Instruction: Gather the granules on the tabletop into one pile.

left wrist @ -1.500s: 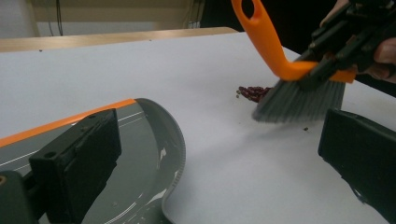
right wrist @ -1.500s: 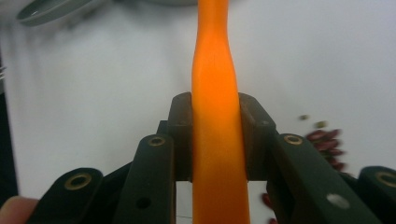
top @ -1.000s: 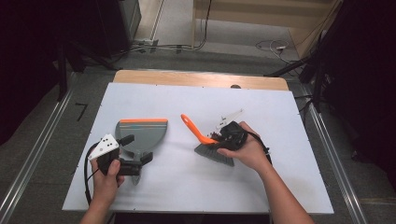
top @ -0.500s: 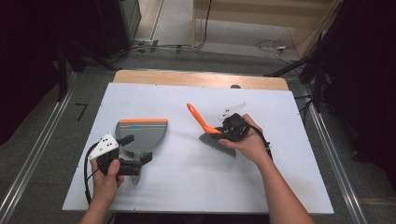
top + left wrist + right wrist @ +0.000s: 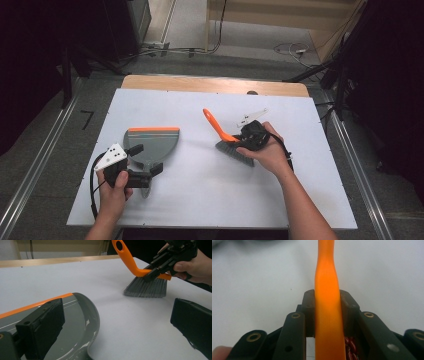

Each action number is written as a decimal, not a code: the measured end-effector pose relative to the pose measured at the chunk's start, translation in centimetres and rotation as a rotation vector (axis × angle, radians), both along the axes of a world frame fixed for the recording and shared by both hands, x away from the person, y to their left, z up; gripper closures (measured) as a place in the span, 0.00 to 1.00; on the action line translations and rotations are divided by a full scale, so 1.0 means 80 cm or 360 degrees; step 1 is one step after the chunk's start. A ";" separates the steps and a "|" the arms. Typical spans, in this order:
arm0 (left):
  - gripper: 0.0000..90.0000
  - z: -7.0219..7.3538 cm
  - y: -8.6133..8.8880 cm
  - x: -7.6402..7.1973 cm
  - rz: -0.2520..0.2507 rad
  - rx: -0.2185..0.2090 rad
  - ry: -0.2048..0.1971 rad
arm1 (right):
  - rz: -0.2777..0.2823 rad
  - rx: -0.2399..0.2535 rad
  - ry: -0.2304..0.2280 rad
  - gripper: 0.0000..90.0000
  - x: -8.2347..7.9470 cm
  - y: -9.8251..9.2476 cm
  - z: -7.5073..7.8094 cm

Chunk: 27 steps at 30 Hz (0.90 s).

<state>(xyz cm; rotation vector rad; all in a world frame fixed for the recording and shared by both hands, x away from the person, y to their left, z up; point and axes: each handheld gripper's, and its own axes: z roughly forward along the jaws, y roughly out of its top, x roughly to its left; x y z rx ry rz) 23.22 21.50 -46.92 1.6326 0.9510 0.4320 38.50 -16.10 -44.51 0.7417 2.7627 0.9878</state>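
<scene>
right gripper (image 5: 248, 140) clamped tight on your brush (image 5: 227, 140) handle, bristles on the table (image 5: 210, 195) | left gripper (image 5: 145, 165) jaws wide apart at the dustpan (image 5: 152, 145) handle | sweep low toward its orange lip

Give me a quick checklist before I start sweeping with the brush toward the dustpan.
1. Right tongs clamped on the brush handle: ok.
2. Bristles down on the table: ok.
3. Left tongs gripping the dustpan: not ok, they stand open, one over the pan, one beside it.
4. Dustpan's orange lip turned toward the brush: not ok, it faces the far edge.
5. Debris to sweep: cannot tell.
</scene>
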 end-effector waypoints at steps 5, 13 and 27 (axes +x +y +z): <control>0.00 0.000 0.000 0.000 -0.0001 0.0000 -0.0001 | 0.0002 0.0009 -0.0017 0.76 -0.003 -0.002 0.004; 0.00 0.000 0.000 0.000 0.0000 0.0002 0.0000 | 0.0007 0.0012 -0.0031 0.76 -0.006 -0.005 0.008; 0.00 0.000 -0.001 0.000 -0.0001 0.0003 0.0000 | 0.0011 0.0039 -0.0058 0.76 -0.016 -0.010 0.019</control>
